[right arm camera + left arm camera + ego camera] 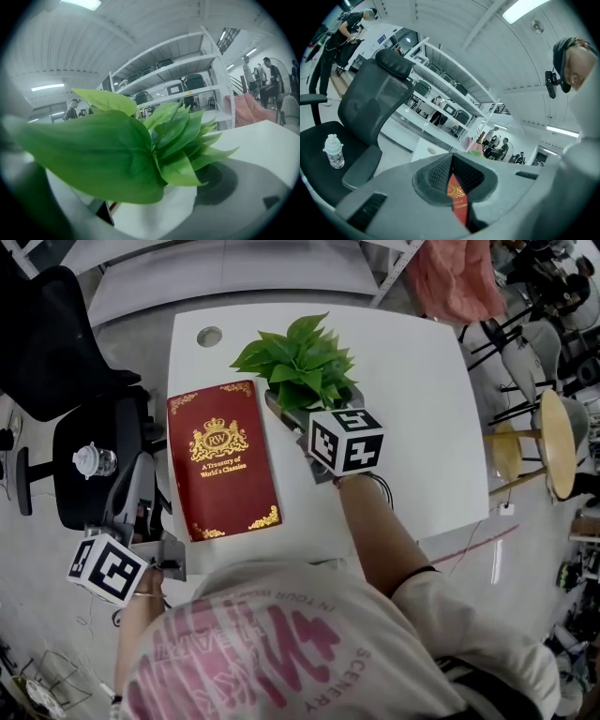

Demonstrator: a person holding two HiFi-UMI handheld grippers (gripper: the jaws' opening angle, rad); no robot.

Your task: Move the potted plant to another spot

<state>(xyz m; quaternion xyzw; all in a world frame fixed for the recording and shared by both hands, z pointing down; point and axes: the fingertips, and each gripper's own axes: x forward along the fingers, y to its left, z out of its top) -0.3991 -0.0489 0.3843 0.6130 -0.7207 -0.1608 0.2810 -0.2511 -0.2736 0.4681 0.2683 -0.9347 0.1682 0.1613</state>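
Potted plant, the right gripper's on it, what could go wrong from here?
The red book lies close beside the potted plant; a low sweep toward it could catch it.
The jaws of the right gripper grip a smooth white pot, which might slip or tilt.
Leaves fill the right gripper view, hiding the path.

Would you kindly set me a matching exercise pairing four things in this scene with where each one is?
Things:
1. potted plant
2. red book
3. water bottle
4. left tongs

Places:
A. on the black chair seat
B. shut, down beside that chair
C. between the right tongs
D. lying flat on the white table

Pairs: 1-C, 2-D, 3-A, 4-B.
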